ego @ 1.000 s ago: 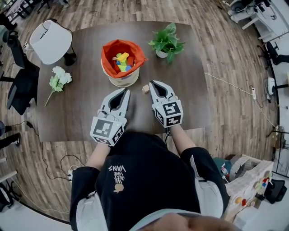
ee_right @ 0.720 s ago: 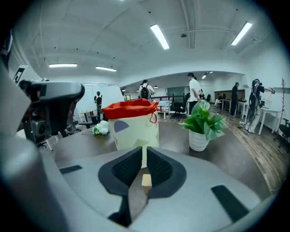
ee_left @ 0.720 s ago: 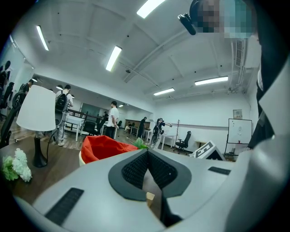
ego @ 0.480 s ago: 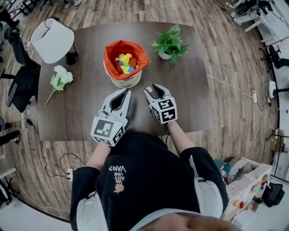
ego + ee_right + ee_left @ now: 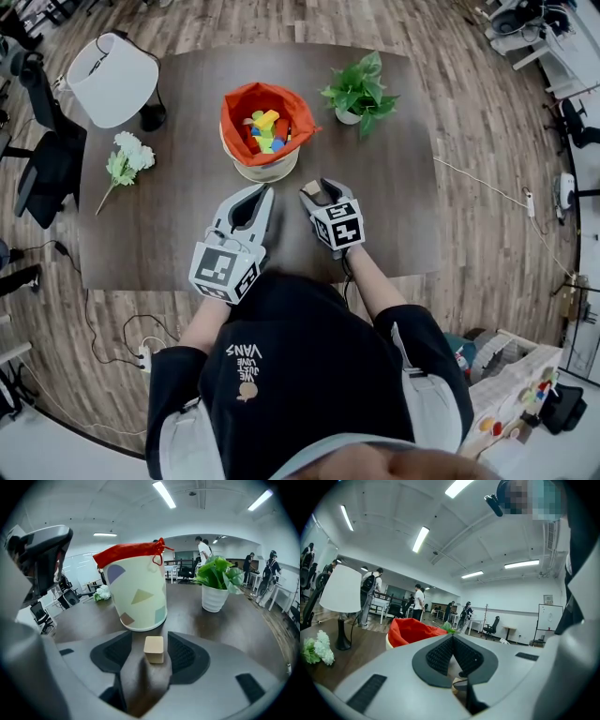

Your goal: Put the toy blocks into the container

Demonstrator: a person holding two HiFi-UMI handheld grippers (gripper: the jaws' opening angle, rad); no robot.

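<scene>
R gripper (image 5: pixel 317 190) now lower, jaws just opened round tan block (image 5: pixel 154 649); L gripper (image 5: pixel 264 189) closed.

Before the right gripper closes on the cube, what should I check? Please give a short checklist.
1. Cube between right gripper's jaws, which have just been opening: ok.
2. Pads not yet pressing cube: ok.
3. Cube flat on table: ok.
4. Container upright, mouth open: ok.
5. Left gripper shut, apart from cube: ok.
6. Room left in container: cannot tell.
</scene>
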